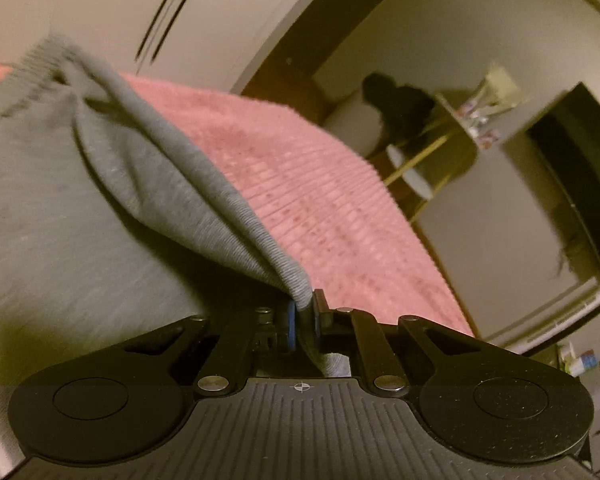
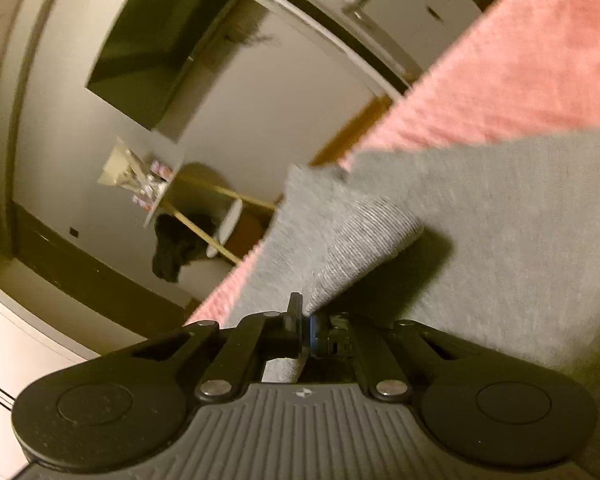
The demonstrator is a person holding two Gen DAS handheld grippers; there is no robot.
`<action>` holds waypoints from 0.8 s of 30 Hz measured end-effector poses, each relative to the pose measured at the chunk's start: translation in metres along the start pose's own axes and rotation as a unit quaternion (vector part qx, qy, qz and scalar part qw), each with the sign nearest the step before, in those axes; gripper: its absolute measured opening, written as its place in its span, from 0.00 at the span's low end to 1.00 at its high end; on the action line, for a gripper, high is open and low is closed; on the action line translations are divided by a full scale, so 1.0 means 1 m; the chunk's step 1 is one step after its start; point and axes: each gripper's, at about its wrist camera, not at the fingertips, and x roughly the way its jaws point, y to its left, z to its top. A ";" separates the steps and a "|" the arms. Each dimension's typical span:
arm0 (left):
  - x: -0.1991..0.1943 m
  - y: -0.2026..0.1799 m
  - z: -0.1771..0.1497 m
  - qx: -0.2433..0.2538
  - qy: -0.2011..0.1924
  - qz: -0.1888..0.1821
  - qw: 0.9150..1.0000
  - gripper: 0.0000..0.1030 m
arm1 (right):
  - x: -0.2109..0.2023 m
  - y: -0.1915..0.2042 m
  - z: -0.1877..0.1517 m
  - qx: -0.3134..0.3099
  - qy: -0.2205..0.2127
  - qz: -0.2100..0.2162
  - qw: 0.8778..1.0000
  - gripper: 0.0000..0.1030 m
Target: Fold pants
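The left gripper (image 1: 305, 312) is clamped on a ribbed edge of the grey pants (image 1: 60, 208), which fan away ahead and to its left over the pink blanket (image 1: 320, 184). The right gripper (image 2: 305, 320) pinches another ribbed edge — cloth rising ahead and spreading off to its right. Two pinched points likely let the person lift and carry the fabric over evenly — a fold, I judge.

pants (image 1: 60, 200): grey knit cloth, matt, ribbed at the edge
blanket (image 1: 320, 184): pink textured cloth, ridged weave
left gripper (image 1: 305, 312): matt black plastic, bright metal rivets
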 end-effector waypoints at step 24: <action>-0.139 0.038 -0.041 0.048 -0.045 0.149 0.987 0.88 | -0.062 -0.007 0.005 -0.046 -0.037 -0.151 0.987 0.05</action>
